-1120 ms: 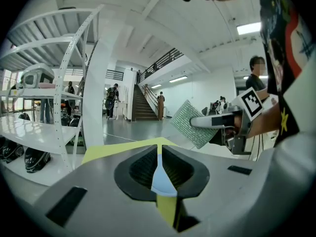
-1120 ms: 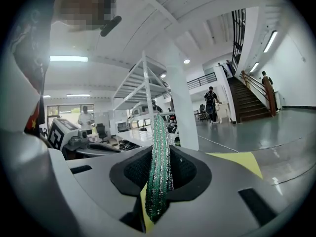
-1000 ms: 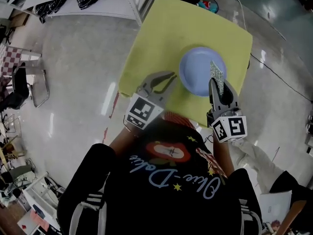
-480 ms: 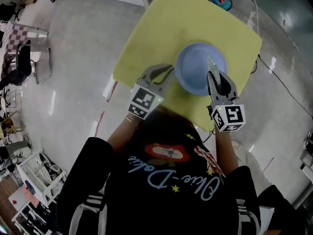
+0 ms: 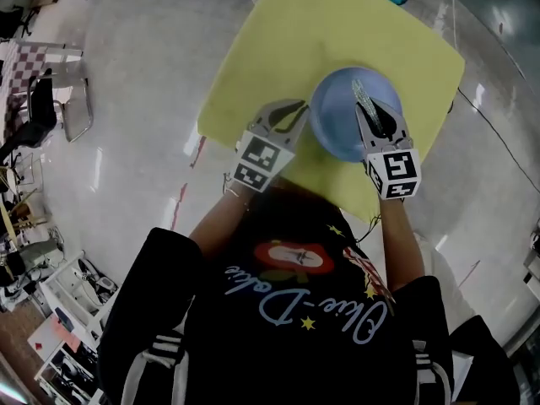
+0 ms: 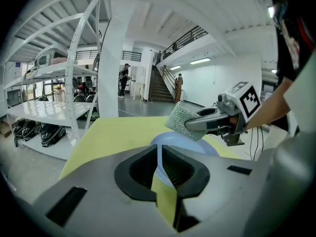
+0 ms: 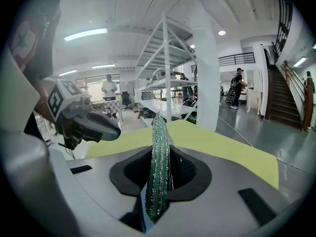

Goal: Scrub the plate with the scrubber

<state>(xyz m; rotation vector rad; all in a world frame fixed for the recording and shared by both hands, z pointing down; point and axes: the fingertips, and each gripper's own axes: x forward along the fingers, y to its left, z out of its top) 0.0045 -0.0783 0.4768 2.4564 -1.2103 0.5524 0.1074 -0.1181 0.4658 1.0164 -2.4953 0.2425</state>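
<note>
A glossy pale floor surrounds a square yellow table (image 5: 278, 49), seen steeply from above the person's dark shirt.

Nearest, the left gripper (image 5: 299, 112) has its jaws together with nothing between them. Its tips sit at the 9 o'clock edge of the blue plate (image 5: 333, 125). The right gripper (image 5: 375, 115) comes in from the plate's 5 o'clock, clamped on the scrubber (image 5: 361, 93), a thin glittery pad held on edge over the plate's right half. The plate itself lies flat toward the table's right side.

This looks like the approach step: the scrubber is over the plate, but scrubbing has probably not begun. The next move calls for lowering the pad onto the plate and rubbing across it, with the left tips steadying the rim so the plate does not slide.

The head view cannot show height. The left gripper view does, and there the pad appears just clear of the plate. The right gripper view never shows the plate at all, only the pad, yellow tabletop and white shelves (image 7: 168, 90) at 12 o'clock beyond.
</note>
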